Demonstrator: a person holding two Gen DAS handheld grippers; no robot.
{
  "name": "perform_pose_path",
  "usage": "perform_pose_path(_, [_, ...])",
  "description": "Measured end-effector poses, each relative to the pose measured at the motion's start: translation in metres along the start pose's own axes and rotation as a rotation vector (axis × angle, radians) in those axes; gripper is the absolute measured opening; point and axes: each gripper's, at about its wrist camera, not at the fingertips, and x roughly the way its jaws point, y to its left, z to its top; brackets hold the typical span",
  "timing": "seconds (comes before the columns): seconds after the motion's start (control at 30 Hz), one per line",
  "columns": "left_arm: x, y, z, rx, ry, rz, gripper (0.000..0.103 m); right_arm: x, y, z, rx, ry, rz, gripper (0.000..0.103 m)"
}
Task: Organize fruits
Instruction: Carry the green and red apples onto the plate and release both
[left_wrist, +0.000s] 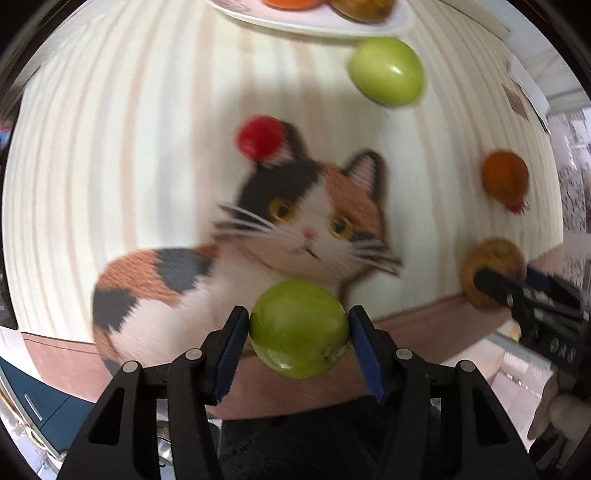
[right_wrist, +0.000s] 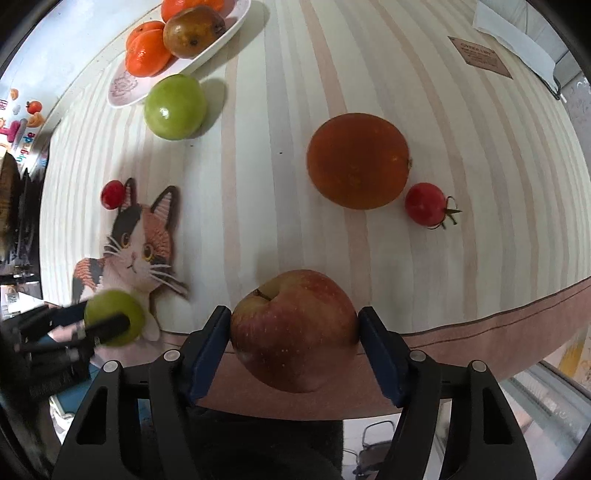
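My left gripper (left_wrist: 298, 325) is shut on a green fruit (left_wrist: 299, 332), held above the near edge of the striped cloth; it also shows in the right wrist view (right_wrist: 110, 314). My right gripper (right_wrist: 293, 328) is shut on a red-yellow apple (right_wrist: 295, 328), also seen in the left wrist view (left_wrist: 493, 264). On the cloth lie a second green fruit (right_wrist: 175, 107), a large orange (right_wrist: 357, 160), a small red tomato with a stem (right_wrist: 424, 203) and a red cherry tomato (right_wrist: 112, 194). A white plate (right_wrist: 122, 90) at the far left holds tangerines (right_wrist: 147, 51) and a brown pear (right_wrist: 194, 31).
A cat picture (right_wrist: 140, 243) is printed on the cloth near the front left. A brown label (right_wrist: 480, 55) and white paper (right_wrist: 517, 40) lie at the far right. The pink table edge (right_wrist: 498, 332) runs along the front.
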Motion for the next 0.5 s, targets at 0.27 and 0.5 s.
perform_pose_path(0.27, [-0.001,0.003,0.015,-0.002,-0.002,-0.01,0.054,0.008,0.014,0.008,-0.021,0.013,-0.012,0.073])
perform_pose_path(0.5, [-0.009,0.01,0.018,-0.006,-0.026,-0.017,0.053,0.004,0.011,0.014,-0.021,0.013,0.011,0.072])
